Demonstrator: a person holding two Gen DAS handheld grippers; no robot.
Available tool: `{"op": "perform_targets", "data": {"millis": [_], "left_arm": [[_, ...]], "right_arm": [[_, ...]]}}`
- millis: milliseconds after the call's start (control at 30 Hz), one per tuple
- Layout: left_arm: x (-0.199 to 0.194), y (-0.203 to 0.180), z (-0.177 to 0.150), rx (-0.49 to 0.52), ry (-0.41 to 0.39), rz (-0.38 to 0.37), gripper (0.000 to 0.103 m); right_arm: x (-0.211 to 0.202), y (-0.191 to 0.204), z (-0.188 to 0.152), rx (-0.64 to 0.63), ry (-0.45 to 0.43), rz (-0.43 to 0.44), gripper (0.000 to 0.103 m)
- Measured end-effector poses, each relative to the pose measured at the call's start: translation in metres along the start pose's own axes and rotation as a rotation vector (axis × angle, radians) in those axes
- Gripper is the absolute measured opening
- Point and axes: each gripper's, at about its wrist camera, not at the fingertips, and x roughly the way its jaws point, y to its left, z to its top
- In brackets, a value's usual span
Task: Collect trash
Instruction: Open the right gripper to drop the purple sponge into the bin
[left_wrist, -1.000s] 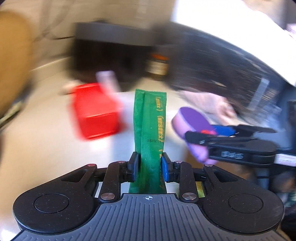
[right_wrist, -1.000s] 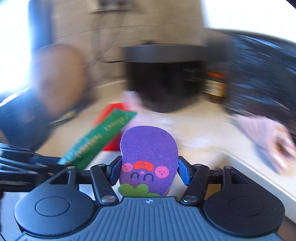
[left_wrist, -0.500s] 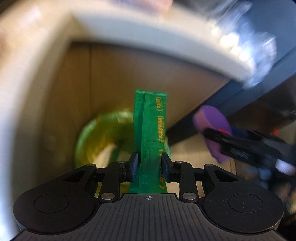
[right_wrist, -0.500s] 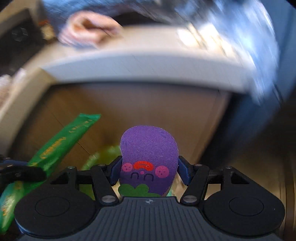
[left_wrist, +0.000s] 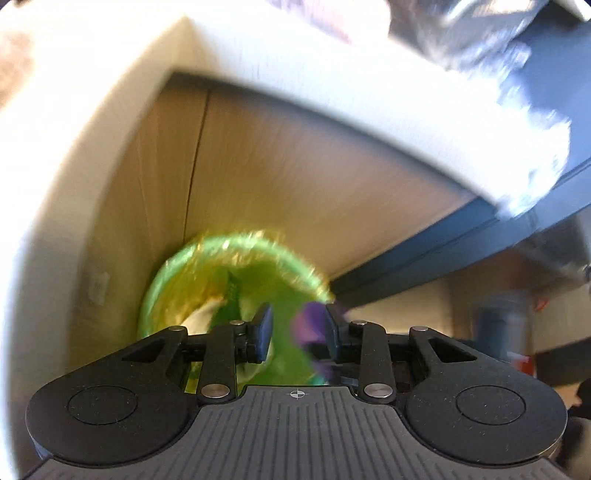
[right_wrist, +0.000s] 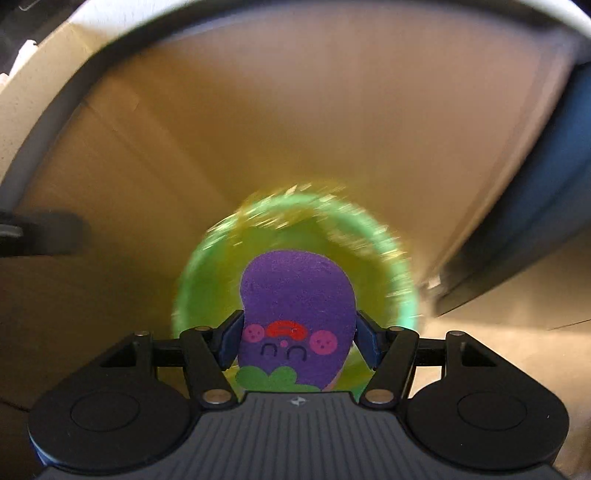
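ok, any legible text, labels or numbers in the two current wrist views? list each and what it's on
None readable.
Purple sponge in the right gripper: a printed cartoon face, no lettering.
Green-lined bin: blurred, no text visible.
Left gripper: only a crosshair mark on its body.

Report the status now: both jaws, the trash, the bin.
Left gripper empty, jaws apart. Right gripper shut on purple sponge. Green bin directly below. Green packet seems inside the bin; nothing in the way.

A purple sponge (right_wrist: 295, 314) with a cartoon face and green base stands upright at lower centre, over a round green bin (right_wrist: 397, 273). A green packet (left_wrist: 231, 295) lies blurred inside the bin (left_wrist: 166, 280), left of centre.
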Motion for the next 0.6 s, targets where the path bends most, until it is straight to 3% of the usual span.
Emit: {"op": "perform_targets", "data": {"millis": [167, 267, 400, 433, 467, 533, 600], "left_arm": [[-0.045, -0.006, 0.01, -0.026, -0.125, 0.001, 0.033], [-0.074, -0.003, 0.007, -0.049, -0.21, -0.006, 0.033], [-0.105, 0.007, 0.0, -0.088, -0.305, 0.0, 0.033], [-0.11, 0.01, -0.001, -0.103, -0.317, 0.006, 0.033], [-0.11, 0.011, -0.003, -0.113, -0.323, 0.013, 0.033], [-0.116, 0.013, -0.006, -0.115, -0.32, 0.028, 0.033], [-0.123, 0.016, -0.012, -0.107, -0.321, 0.029, 0.033]], "right_arm": [[0.023, 0.004, 0.031, 0.074, 0.081, 0.066, 0.063], [0.022, -0.006, 0.039, 0.138, 0.121, 0.151, 0.064], [0.064, -0.018, 0.054, 0.279, 0.24, 0.254, 0.066], [0.083, -0.017, 0.055, 0.27, 0.279, 0.218, 0.066], [0.103, -0.012, 0.053, 0.238, 0.326, 0.129, 0.064], [0.137, -0.013, 0.048, 0.237, 0.415, -0.003, 0.051], [0.14, -0.02, 0.044, 0.333, 0.416, 0.0, 0.05]]}}
